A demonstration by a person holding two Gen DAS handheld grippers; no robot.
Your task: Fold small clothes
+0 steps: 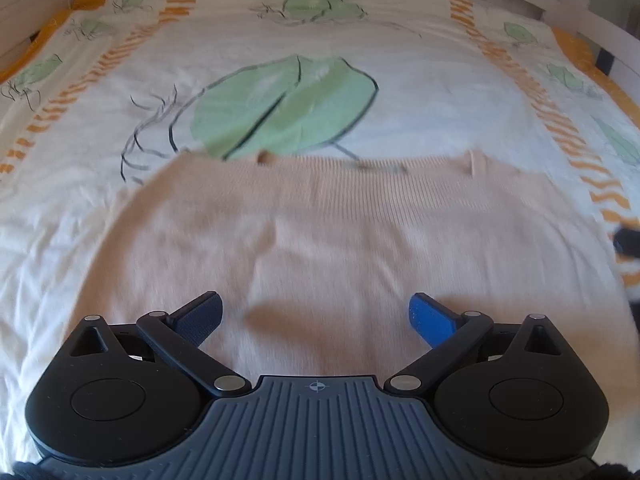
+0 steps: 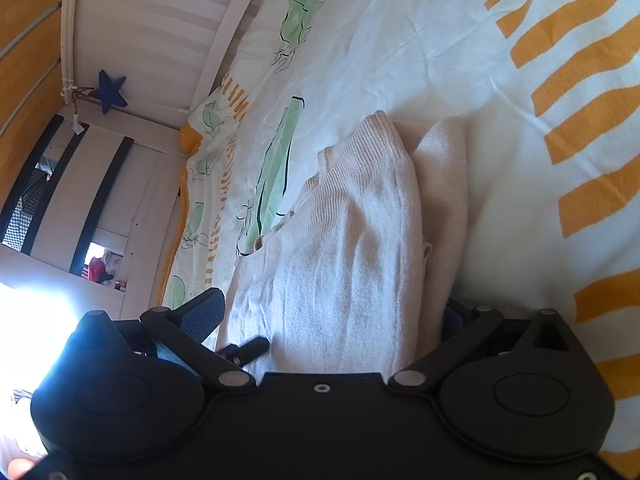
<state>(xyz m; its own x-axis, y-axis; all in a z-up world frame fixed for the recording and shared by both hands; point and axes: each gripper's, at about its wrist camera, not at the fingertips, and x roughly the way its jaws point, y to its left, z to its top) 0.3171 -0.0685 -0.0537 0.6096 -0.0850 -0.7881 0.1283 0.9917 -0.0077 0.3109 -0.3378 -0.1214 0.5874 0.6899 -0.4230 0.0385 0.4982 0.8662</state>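
A small peach knit sweater [image 1: 328,240] lies flat on the bed cover, its ribbed edge toward the far side. My left gripper [image 1: 316,316] is open and empty, hovering just above the sweater's near part. In the right wrist view the same sweater [image 2: 352,248] shows with its side folded over in a thick ridge. My right gripper [image 2: 332,312] is open, rolled on its side, with the folded edge lying between its fingers; the right finger is partly hidden under the cloth.
The bed cover [image 1: 420,92] is white with green leaf prints and orange stripe bands. A white bed rail [image 2: 224,36] runs along the far side. A blue star [image 2: 110,90] hangs on the wall. The other gripper's dark tip [image 1: 626,240] shows at the right edge.
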